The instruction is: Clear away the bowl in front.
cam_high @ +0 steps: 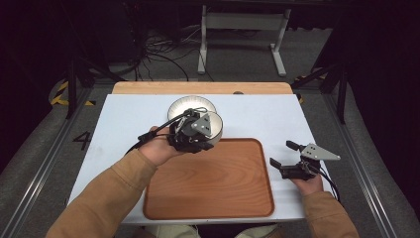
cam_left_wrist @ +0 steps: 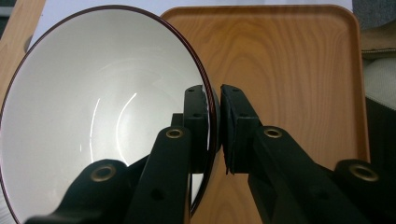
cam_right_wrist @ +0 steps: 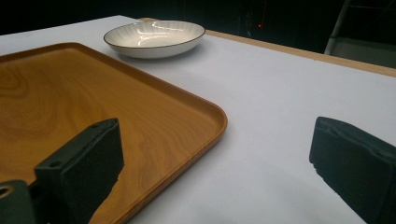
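Observation:
My left gripper is shut on the rim of a white bowl with a thin dark edge, holding it tilted just past the far edge of the wooden tray. In the left gripper view the two jaws pinch the bowl's rim, one inside and one outside, with the tray behind. My right gripper stands open on the white table to the right of the tray. In its own view the right gripper has nothing between its wide-apart jaws, beside the tray corner.
A shallow white ribbed dish sits on the table behind the held bowl, and the dish is also far off in the right gripper view. The white tabletop ends in a wooden strip at the back. Cables and a stand lie on the floor beyond.

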{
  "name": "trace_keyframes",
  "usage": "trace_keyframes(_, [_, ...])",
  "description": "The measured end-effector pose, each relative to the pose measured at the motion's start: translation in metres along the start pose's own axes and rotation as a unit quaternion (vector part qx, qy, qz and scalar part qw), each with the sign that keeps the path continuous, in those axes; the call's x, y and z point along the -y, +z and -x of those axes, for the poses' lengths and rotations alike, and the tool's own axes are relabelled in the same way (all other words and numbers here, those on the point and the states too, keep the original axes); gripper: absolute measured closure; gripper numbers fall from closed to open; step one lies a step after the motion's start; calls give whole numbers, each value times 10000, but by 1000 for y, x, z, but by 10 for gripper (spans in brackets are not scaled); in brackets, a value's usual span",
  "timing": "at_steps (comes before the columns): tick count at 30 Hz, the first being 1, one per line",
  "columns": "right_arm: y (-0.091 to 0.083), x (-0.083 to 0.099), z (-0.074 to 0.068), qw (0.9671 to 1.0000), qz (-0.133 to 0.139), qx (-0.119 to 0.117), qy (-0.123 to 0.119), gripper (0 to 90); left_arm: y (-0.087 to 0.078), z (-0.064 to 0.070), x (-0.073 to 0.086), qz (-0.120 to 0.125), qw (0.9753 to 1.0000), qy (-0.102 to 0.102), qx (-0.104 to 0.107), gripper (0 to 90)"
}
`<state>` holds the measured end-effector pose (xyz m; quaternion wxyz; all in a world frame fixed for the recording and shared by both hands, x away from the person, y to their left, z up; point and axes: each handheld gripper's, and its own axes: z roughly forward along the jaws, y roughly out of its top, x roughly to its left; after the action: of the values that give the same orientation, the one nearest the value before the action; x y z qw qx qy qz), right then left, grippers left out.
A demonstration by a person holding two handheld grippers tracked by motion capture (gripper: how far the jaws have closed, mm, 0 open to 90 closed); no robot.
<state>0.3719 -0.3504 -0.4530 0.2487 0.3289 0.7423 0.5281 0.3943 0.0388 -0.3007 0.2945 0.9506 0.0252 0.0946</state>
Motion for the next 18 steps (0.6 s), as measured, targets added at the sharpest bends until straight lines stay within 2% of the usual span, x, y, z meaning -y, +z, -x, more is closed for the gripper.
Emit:
trace_keyframes(4, [0, 0, 0, 10000, -2, -3, -9, 34, 3, 4, 1, -81, 9999, 80, 98, 820])
trace_keyframes(9, [0, 0, 0, 10000, -2, -4, -13, 34, 9, 9, 2, -62, 9997, 103, 197, 820])
trace_keyframes(18, [0, 0, 0, 10000, -2, -7, -11, 34, 22, 16, 4, -195, 9988, 136, 420, 820])
